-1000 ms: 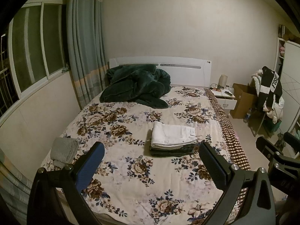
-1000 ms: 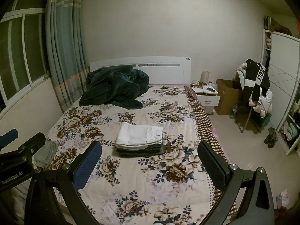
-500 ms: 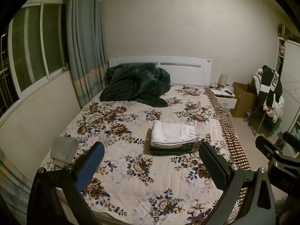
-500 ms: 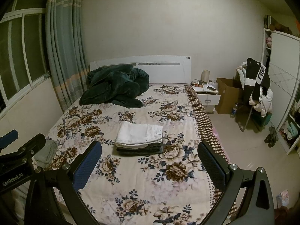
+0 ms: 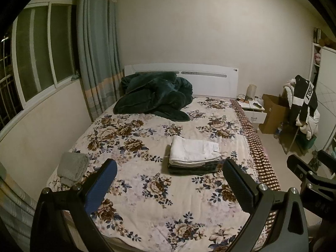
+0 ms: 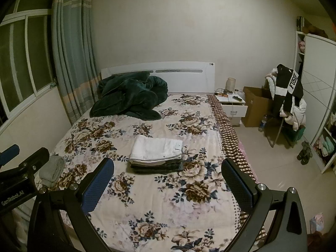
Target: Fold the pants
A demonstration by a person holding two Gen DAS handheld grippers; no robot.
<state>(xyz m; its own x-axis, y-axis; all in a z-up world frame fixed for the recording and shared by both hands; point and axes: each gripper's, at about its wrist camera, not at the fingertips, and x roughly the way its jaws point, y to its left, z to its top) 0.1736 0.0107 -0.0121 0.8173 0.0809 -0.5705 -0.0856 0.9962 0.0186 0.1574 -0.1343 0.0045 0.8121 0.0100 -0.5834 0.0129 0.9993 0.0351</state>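
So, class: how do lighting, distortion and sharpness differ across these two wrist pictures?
Left wrist view: dim, yellowish room light; fisheye bows the window frame and darkens the corners; the folded pants stack is sharp. Right wrist view: same dim cast; the wardrobe curves at the edge; no glare, no motion blur.

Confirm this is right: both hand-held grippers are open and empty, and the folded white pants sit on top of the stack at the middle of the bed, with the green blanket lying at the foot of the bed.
One thing is wrong: the green blanket lies bunched at the head of the bed, against the headboard, not at the foot. Both wrist views show it. The rest holds: left hand-held gripper and right hand-held gripper are open and empty, and the white pants top the stack.
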